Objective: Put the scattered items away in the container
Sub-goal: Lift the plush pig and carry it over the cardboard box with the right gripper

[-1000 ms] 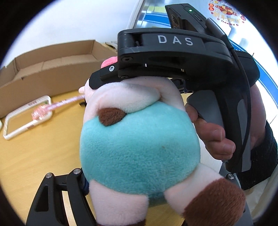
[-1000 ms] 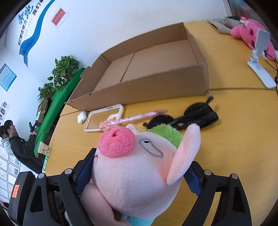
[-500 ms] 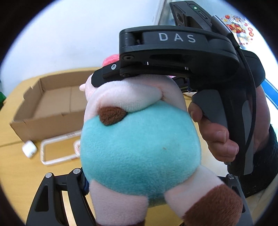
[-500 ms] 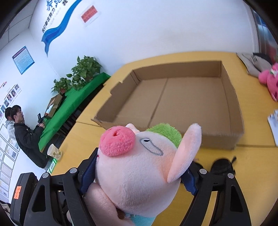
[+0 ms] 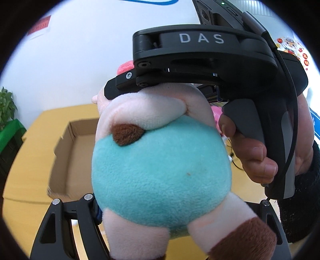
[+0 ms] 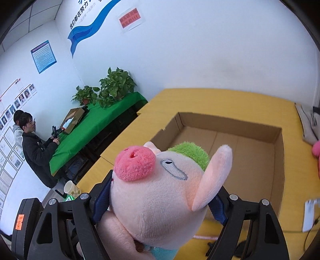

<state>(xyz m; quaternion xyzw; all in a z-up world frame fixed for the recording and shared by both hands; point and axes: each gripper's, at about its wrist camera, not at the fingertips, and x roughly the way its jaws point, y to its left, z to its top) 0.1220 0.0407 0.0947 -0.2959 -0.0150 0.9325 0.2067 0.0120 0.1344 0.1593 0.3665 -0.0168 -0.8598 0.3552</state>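
- Between both grippers hangs a plush pig (image 6: 160, 192), held above the yellow bench (image 6: 230, 102): the right gripper (image 6: 160, 202) is clamped on its pink head, blue pads pressed against each side.
- The left gripper (image 5: 176, 210) grips the pig's teal body (image 5: 160, 176), its black fingers (image 5: 88, 216) tight against the flanks; the person's hand (image 5: 254, 154) around the right gripper's handle shows just beyond the pig in the left view.
- Ahead of the right gripper and below the pig lies an open cardboard box (image 6: 250, 132), flat on the bench, its floor bare where it can be seen.
- Past the box the bench runs to a plain white wall (image 6: 200, 50) with a blue wave graphic (image 6: 90, 28) and a red notice (image 6: 131, 18).
- Left of the right gripper, well apart, stands a green-covered table (image 6: 96, 128) with potted plants (image 6: 116, 84); two people (image 6: 34, 144) sit beside it, near a wall of framed pictures.
- A paper cup (image 6: 71, 189) sits low at the left, just beyond the gripper's finger.
- Right of the box, at the frame's edge, lie a folded beige cloth (image 6: 308, 124) and a bit of a pink toy (image 6: 316, 152).
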